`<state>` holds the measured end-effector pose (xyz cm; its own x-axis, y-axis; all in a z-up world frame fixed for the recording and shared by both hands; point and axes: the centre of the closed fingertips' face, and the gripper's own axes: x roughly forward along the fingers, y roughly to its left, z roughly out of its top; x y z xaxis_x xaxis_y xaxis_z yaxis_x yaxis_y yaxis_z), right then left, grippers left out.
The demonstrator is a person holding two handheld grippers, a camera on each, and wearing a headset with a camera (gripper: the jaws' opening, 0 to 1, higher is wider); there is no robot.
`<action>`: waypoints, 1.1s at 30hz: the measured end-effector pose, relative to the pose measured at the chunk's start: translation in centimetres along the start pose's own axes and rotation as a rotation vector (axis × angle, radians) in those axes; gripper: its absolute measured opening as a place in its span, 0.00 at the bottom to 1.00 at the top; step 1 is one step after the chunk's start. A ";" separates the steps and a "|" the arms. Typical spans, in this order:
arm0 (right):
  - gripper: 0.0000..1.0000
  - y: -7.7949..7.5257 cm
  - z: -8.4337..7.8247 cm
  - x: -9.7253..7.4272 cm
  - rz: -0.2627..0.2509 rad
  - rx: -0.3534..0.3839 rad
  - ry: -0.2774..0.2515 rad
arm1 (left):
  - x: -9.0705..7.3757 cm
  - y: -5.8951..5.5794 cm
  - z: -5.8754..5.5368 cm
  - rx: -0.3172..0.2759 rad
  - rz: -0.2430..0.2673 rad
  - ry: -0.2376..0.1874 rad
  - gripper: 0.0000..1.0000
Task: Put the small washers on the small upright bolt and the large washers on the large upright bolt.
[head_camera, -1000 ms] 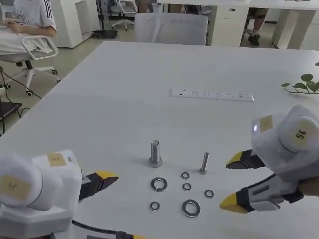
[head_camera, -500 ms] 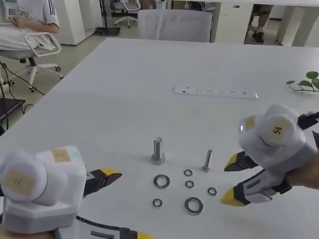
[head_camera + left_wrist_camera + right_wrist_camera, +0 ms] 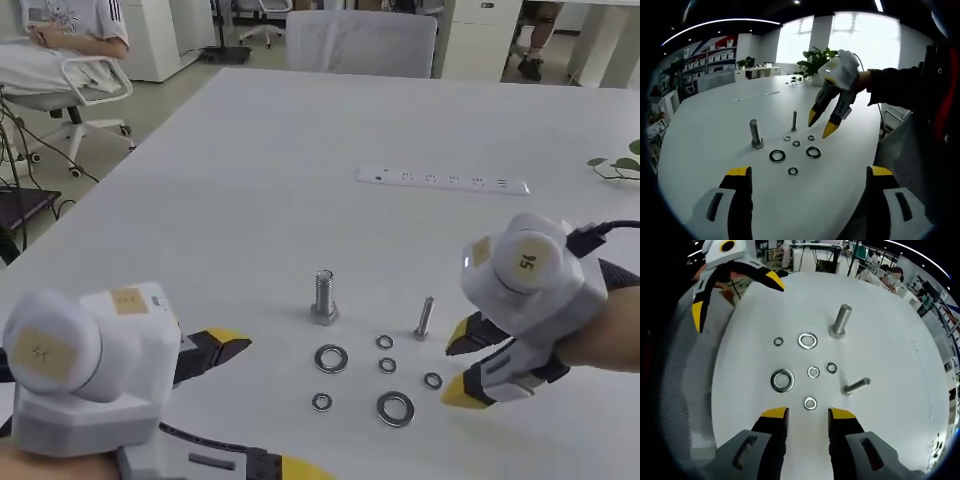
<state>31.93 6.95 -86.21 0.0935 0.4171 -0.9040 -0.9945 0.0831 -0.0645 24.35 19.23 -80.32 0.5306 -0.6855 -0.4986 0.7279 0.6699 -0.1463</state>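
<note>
All six washers lie flat on the white table (image 3: 250, 180), none threaded yet, so the sorting has not begun. The large bolt (image 3: 324, 297) and the small bolt (image 3: 425, 317) stand on their heads with shanks up, well apart from each other, which leaves each free to take washers from above. The two large washers (image 3: 331, 358) and four small washers (image 3: 385, 342) are scattered just in front of the bolts, apart from one another, so any one can be picked singly. The right gripper (image 3: 450, 372) hangs low at the right of the group, its jaws a narrow gap apart with nothing between them. In the right gripper view they point at the nearest small washer, probably the first pick, as it lies on the small bolt's side. The left gripper (image 3: 272, 405) hovers at the left, jaws spread wide and empty, on the side of the large bolt and a large washer
</note>
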 end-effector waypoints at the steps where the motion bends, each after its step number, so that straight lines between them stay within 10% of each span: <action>1: 0.32 0.0 0.0 0.1 0.003 -0.001 0.000 | 0.0 0.0 0.0 0.001 0.001 -0.001 0.95; 33: 0.20 -0.2 -0.1 1.6 0.031 -0.034 0.071 | -0.4 0.1 1.3 0.005 0.006 -0.055 0.95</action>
<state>32.32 7.51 -87.70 0.0598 0.3541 -0.9333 -0.9980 0.0402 -0.0487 24.72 19.18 -79.06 0.5576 -0.6963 -0.4519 0.7269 0.6725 -0.1392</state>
